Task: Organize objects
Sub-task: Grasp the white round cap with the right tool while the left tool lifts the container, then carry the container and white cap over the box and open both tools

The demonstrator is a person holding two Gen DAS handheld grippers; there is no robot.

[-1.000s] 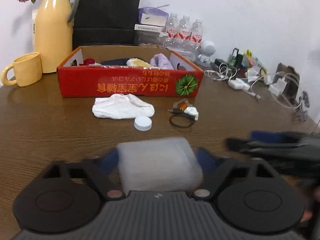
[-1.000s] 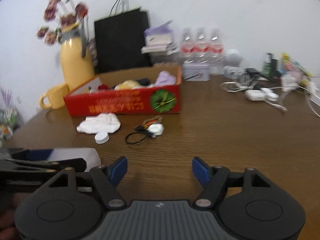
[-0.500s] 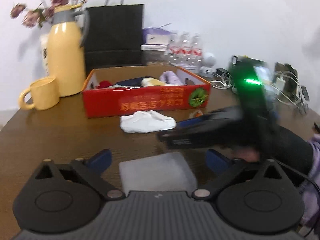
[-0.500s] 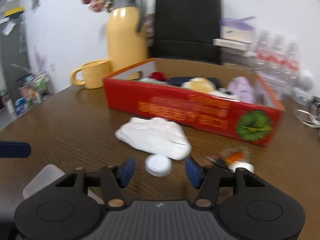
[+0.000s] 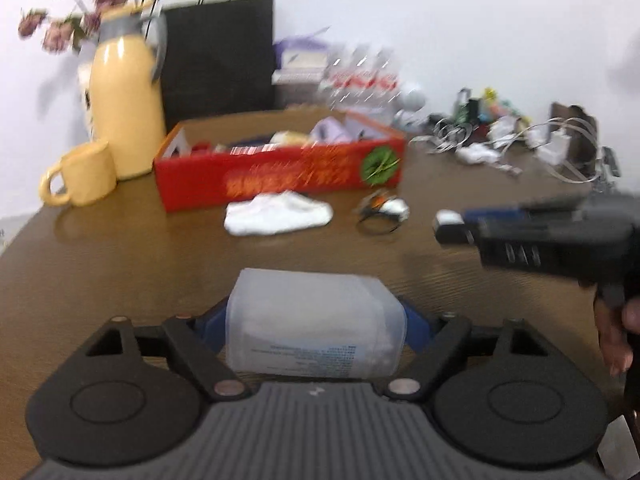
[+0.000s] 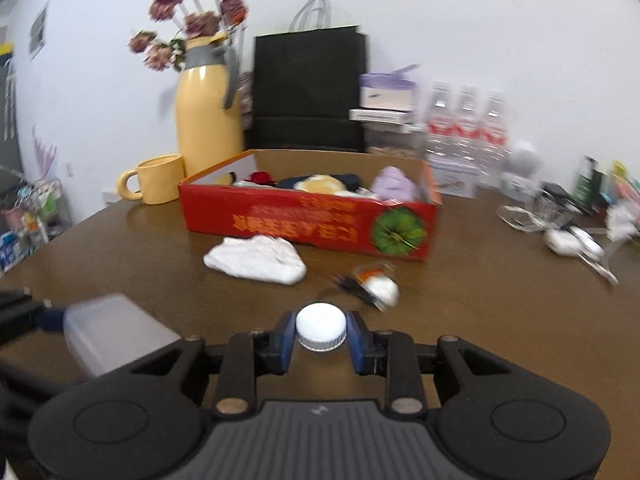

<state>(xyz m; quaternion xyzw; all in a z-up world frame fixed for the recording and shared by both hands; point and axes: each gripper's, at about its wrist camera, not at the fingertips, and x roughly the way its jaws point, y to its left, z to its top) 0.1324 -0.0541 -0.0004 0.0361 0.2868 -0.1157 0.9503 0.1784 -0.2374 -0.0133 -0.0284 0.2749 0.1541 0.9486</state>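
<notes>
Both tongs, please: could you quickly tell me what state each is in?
Left tongs: closing around the translucent plastic jar.
Right tongs: closing on the round white cap.

The red box [image 6: 308, 216] is the landmark. In front of it lie a white cloth [image 6: 256, 258] and a small tangle of bits [image 6: 372, 282]. Right of the box, the brown table [image 6: 480, 300] is bare.

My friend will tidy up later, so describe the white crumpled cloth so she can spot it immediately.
Find the red cardboard box on the brown wooden table. The white crumpled cloth lies on the table just before its printed front, the only soft, lumpy white thing there.
</notes>
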